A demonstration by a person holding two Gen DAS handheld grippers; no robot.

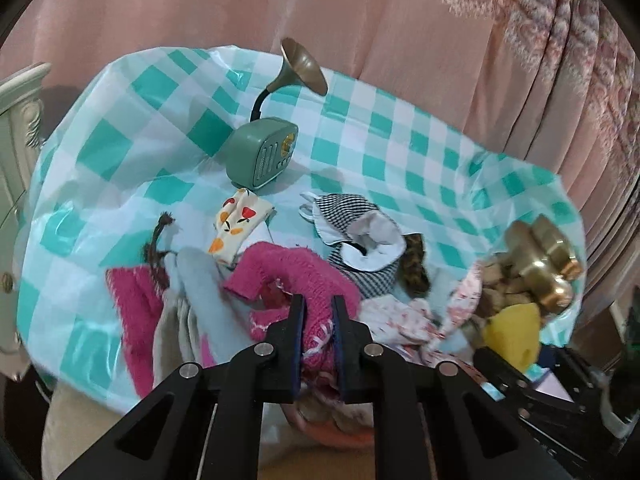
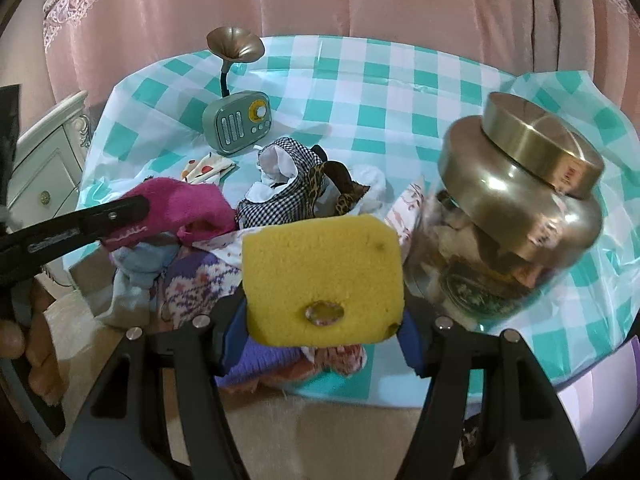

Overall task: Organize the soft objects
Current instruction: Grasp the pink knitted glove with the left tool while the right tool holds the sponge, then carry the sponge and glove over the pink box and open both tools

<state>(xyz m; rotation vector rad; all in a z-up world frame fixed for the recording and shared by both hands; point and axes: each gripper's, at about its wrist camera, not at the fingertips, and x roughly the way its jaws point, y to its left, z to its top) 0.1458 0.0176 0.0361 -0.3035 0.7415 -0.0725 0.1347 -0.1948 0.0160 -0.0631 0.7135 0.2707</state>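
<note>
My left gripper (image 1: 317, 312) is shut on a pink knitted sock (image 1: 296, 276) and holds it above a pile of soft clothes at the table's near edge. It also shows in the right wrist view (image 2: 136, 204), with the pink sock (image 2: 184, 208) hanging from it. My right gripper (image 2: 320, 332) is shut on a yellow sponge (image 2: 324, 280), held above the pile. The sponge also shows in the left wrist view (image 1: 512, 336). A checked black-and-white garment (image 2: 280, 196), a light blue cloth (image 1: 200, 292) and a patterned small cloth (image 1: 236, 224) lie on the table.
A green radio with a brass horn (image 2: 236, 120) stands at the back of the teal checked tablecloth (image 2: 380, 96). A glass jar with a brass lid (image 2: 516, 208) stands at the right. A white cabinet (image 2: 44, 164) is left of the table. Pink curtains hang behind.
</note>
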